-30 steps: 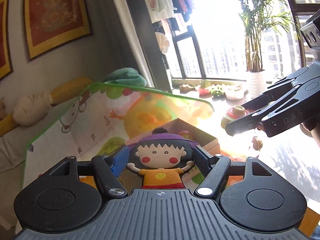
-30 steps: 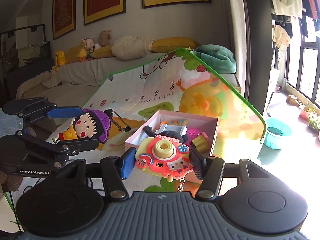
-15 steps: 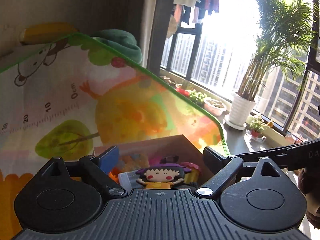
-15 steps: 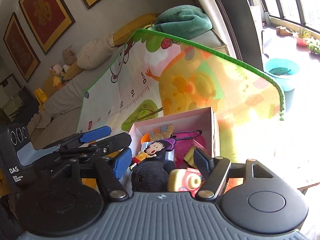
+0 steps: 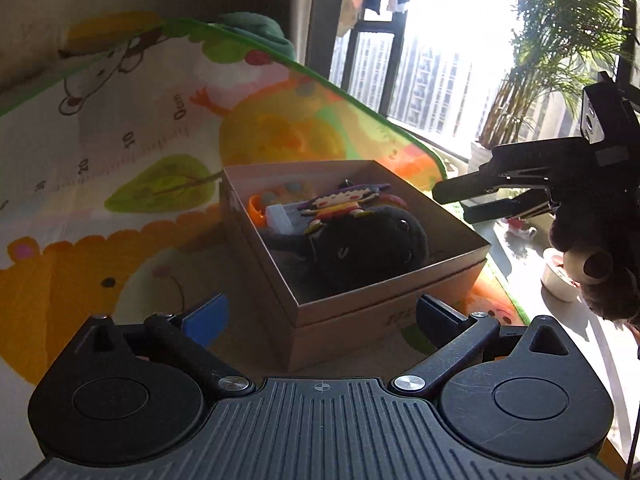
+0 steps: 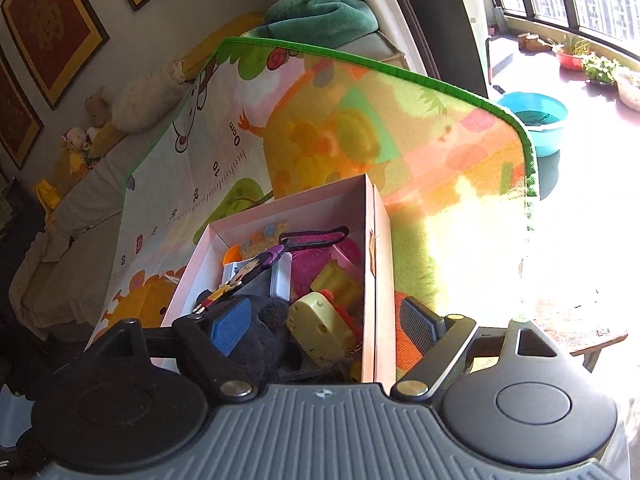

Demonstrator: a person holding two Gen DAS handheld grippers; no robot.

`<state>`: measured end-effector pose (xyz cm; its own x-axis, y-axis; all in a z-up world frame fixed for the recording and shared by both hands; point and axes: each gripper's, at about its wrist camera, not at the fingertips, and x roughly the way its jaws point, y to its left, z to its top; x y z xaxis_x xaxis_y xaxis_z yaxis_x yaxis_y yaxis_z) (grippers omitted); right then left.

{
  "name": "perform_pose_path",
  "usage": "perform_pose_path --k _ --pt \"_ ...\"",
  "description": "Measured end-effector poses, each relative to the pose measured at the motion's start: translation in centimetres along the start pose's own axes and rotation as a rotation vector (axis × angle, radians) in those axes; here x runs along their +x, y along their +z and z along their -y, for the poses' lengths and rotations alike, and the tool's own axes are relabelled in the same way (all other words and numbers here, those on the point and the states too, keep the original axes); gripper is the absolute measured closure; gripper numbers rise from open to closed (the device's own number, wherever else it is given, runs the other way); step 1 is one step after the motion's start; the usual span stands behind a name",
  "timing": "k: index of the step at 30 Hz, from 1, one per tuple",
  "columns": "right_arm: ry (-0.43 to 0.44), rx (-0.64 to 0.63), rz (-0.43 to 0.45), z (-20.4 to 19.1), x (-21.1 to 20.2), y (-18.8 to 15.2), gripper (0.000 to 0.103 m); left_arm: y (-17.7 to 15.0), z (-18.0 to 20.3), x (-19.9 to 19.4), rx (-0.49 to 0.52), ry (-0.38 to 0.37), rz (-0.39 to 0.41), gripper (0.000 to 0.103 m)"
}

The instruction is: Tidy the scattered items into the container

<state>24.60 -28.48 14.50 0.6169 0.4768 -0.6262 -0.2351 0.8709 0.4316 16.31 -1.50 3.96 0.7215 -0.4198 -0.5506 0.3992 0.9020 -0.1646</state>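
- Left gripper (image 5: pixel 320 314): jaws spreading wide, one blue pad (image 5: pixel 208 317) to the left and one dark pad to the right; nothing is between them. It hovers just short of the near corner of the cardboard box (image 5: pixel 384 304), pointing down toward it.
- Right gripper (image 6: pixel 320 326): jaws opening, nothing pressed between the pads. Its blue pad (image 6: pixel 230 326) stands over the box interior in front of the black plush; its dark pad lies outside the box wall (image 6: pixel 370 264), so the jaws straddle that wall. In the left wrist view the right gripper (image 5: pixel 460 200) appears at the right, beyond the box's far corner.
- Cardboard box: open-topped, resting on the cartoon play mat (image 5: pixel 120 200).
- Flat cartoon girl figure (image 5: pixel 340 206): inside the box, lying tilted on top of the black plush toy (image 5: pixel 360 248) and a white-edged case (image 6: pixel 280 280).
- Yellow toy camera (image 6: pixel 320 328): inside the box, back face up, beside the black plush (image 6: pixel 264 340) near the right-hand wall.
- Other contents: pink item (image 6: pixel 316 256), yellow block (image 6: pixel 336 284), orange piece (image 5: pixel 256 210).
- Brown plush toy (image 5: pixel 596 264): at the right edge of the left wrist view, outside the box.
- Background: potted palm (image 5: pixel 560 52), blue basin (image 6: pixel 536 120), green blanket (image 6: pixel 320 12).
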Motion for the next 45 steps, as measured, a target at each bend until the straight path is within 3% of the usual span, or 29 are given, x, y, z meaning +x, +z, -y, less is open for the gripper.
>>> perform_pose_path --k 3,6,15,21,26,32,38,42,45 --pt "0.028 0.021 -0.032 -0.2 1.4 -0.4 0.019 -0.6 0.2 1.1 -0.008 -0.031 -0.002 0.001" --pt "0.013 0.008 -0.018 -1.4 1.7 -0.6 0.01 -0.5 0.2 1.1 -0.016 -0.083 0.012 0.001" --pt "0.027 -0.069 -0.072 -7.6 4.9 -1.3 0.008 -1.4 -4.1 -2.7 -0.049 -0.001 0.068 0.001" --pt "0.024 -0.084 -0.04 -12.0 7.8 -1.6 0.003 -2.2 -6.5 -4.7 -0.059 0.05 0.081 0.001" --pt "0.011 -0.012 0.003 -12.0 5.8 -3.2 0.0 -3.3 -6.5 -6.3 -0.092 0.181 0.059 0.0" --pt "-0.132 -0.144 0.046 -12.3 1.4 -8.7 0.0 -6.1 -4.3 -7.7 -0.106 0.323 -0.08 0.0" --pt "-0.244 -0.267 0.044 -12.6 0.4 -14.6 0.0 -9.0 -2.0 -7.2 -0.135 0.432 -0.063 0.0" --pt "-0.325 -0.318 0.038 -11.9 1.3 -16.1 0.0 -9.2 -1.8 -6.6 -0.153 0.478 -0.039 0.0" --pt "-0.326 -0.263 0.025 -11.2 1.5 -15.7 0.0 -9.0 -1.8 -6.3 -0.149 0.477 -0.045 0.0"
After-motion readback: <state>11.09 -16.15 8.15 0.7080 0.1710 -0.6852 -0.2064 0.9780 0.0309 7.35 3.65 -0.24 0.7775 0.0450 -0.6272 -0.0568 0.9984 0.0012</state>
